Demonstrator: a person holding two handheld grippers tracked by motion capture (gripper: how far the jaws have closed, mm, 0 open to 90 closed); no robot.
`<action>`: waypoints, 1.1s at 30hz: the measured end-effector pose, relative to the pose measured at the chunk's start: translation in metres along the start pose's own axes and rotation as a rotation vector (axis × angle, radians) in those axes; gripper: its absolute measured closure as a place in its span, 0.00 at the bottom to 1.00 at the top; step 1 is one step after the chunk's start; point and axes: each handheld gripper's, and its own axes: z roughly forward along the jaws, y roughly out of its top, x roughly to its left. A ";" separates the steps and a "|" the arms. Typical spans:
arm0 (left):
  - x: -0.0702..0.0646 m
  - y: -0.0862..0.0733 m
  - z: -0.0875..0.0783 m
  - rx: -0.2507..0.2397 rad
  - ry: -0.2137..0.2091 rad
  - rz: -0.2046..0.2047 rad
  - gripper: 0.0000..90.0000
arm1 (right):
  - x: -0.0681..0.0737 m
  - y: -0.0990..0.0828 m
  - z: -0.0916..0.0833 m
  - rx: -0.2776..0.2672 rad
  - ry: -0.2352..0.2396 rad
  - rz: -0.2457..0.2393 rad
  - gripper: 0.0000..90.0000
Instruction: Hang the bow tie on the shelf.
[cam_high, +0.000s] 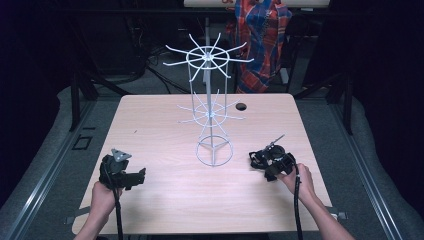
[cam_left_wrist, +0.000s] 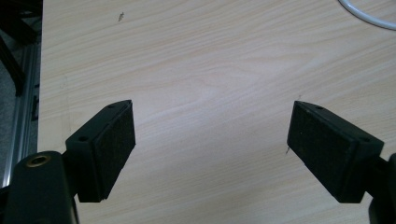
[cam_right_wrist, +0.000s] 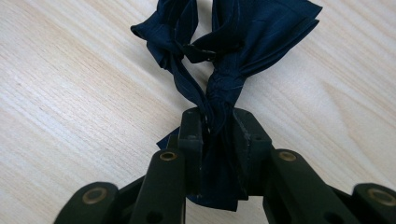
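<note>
On the near right part of the wooden table (cam_high: 165, 190), the right gripper (cam_high: 270, 161) has its jaws closed tight on a dark navy bow tie (cam_right_wrist: 224, 88); in the right gripper view the pads (cam_right_wrist: 191, 140) pinch one end of the fabric, and the rest of the bow lies crumpled on the tabletop just beyond the jaw tips. In the high view the bow tie (cam_high: 261, 156) sits on the table's right side, just right of the base ring of a white wire rack (cam_high: 212, 112), near it but not touching. The rack stands upright at the middle of the table, with two tiers of radiating hooks above a round foot. The left gripper (cam_high: 134, 177) rests at the near left of the table, well apart from the bow tie; its jaws stand wide apart with only bare wood between the pads (cam_left_wrist: 116, 144), holding nothing. A red and blue plaid cloth (cam_high: 260, 35) hangs beyond the far edge of the table.
</note>
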 end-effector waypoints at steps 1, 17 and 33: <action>0.000 0.000 0.000 0.000 0.001 0.001 0.17 | 0.000 0.001 -0.002 0.001 0.001 -0.007 0.83; 0.000 0.000 -0.001 -0.002 0.005 0.004 0.17 | 0.000 0.000 -0.013 -0.033 0.022 -0.014 0.83; 0.000 0.000 -0.001 0.001 0.004 0.007 0.17 | -0.001 -0.001 -0.031 -0.092 0.032 -0.018 0.83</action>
